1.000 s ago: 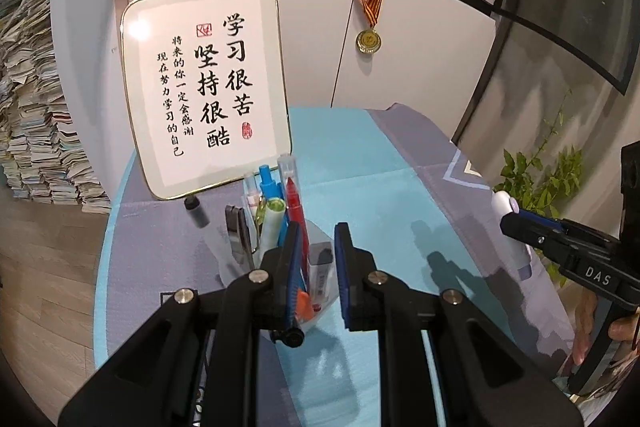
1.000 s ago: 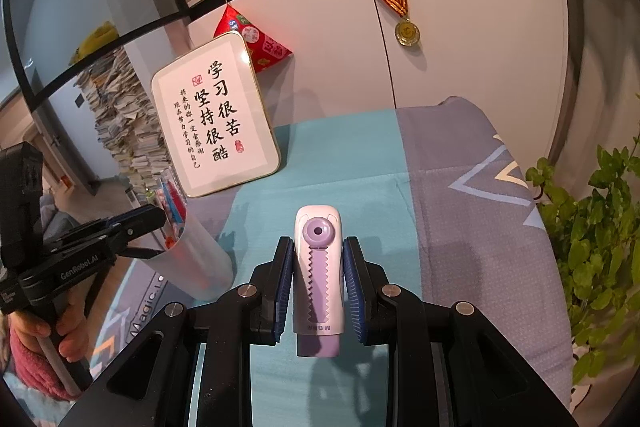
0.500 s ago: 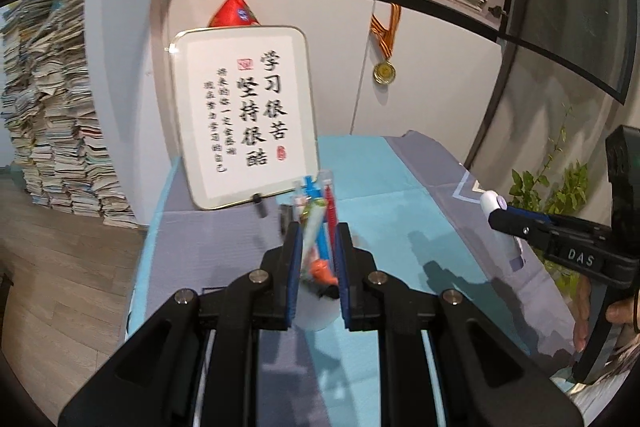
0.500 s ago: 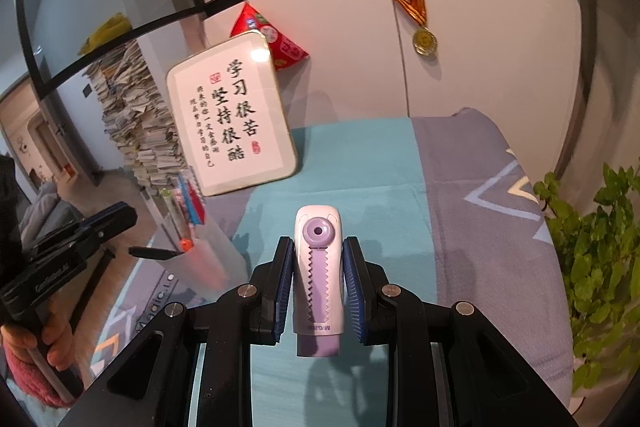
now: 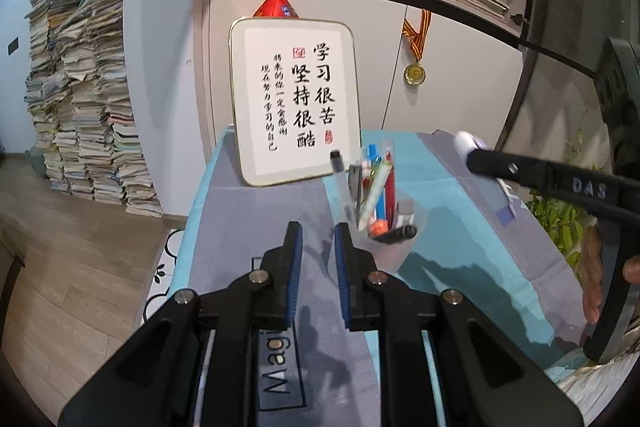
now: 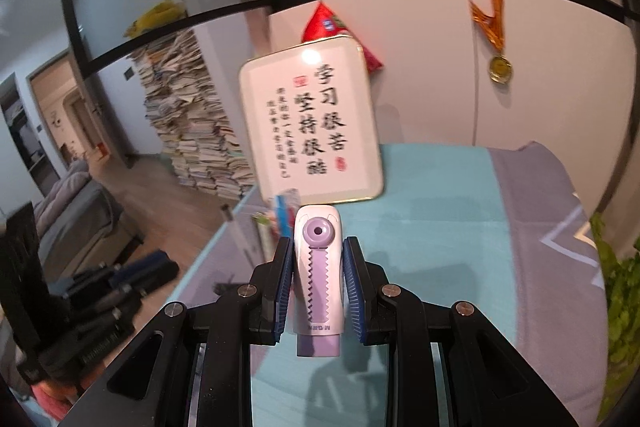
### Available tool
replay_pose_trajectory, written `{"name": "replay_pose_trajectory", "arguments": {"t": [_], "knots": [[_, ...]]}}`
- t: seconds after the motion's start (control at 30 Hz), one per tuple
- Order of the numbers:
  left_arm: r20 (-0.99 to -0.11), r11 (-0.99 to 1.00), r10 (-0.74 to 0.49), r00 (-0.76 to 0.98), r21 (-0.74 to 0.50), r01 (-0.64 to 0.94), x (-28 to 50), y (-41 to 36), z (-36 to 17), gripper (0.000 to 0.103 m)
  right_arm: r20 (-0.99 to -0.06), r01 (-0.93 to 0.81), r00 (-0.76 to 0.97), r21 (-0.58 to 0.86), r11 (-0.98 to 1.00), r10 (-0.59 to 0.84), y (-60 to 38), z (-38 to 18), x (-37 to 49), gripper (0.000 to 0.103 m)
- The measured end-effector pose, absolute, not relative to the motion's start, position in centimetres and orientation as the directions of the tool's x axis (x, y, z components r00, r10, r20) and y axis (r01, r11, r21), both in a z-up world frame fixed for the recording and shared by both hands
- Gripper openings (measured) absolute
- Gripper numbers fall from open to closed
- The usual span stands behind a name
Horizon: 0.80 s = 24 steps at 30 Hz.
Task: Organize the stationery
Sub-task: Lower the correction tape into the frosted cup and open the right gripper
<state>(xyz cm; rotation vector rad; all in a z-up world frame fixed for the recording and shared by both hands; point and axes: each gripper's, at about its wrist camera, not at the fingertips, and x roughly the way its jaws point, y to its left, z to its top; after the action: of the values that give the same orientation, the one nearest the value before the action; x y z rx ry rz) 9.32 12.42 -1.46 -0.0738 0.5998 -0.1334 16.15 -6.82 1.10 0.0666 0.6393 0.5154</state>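
Observation:
A clear cup [image 5: 401, 254] holding several pens [image 5: 378, 187] stands on the table just right of my left gripper [image 5: 316, 227]. The left jaws stand nearly together with nothing between them. My right gripper [image 6: 318, 243] is shut on a white and purple eraser holder [image 6: 319, 279], held upright above the teal cloth. That holder's white tip [image 5: 464, 141] shows in the left wrist view, to the right of the cup and higher. In the right wrist view the pens [image 6: 285, 211] peek out just behind the holder, and the left gripper [image 6: 132, 275] is a dark blur at lower left.
A framed calligraphy board [image 5: 294, 103] leans against the wall behind the cup. The table wears a grey and teal cloth [image 5: 440, 195]. A leafy plant [image 5: 560, 223] stands off the right edge. Tall paper stacks [image 5: 88, 99] fill the floor at left.
The cup has gone from between the left jaws to their right as the left gripper drew away. The right gripper has swung left, so board and pens now lie straight ahead.

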Motion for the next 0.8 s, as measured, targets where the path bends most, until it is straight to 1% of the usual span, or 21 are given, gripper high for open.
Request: {"name": "replay_pose_trajectory", "arguments": {"t": [0.2,0.4,0.6,0.8], "knots": [[-0.570,0.990,-0.142,0.810,-0.100,0.103,9.2,13.0,-2.6,0.015,-0.564,-0.462,0.660,0.215,0.860,0.496,-4.2,0.7,16.9,0.026],[-0.569,0.988,-0.144,0.809,-0.123,0.090,9.3,14.0,-3.0,0.015,-0.553,-0.473,0.662,0.217,0.854,0.506,-2.6,0.3,17.8,0.026],[-0.572,0.986,-0.149,0.806,-0.146,0.078,9.6,14.7,-3.7,0.015,-0.569,-0.474,0.645,0.225,0.851,0.509,-1.5,-0.8,19.0,0.026],[-0.584,0.984,-0.166,0.795,-0.152,0.094,10.1,14.6,-4.2,0.015,-0.552,-0.479,0.658,0.217,0.851,0.511,-1.1,-1.1,19.2,0.026]]}}
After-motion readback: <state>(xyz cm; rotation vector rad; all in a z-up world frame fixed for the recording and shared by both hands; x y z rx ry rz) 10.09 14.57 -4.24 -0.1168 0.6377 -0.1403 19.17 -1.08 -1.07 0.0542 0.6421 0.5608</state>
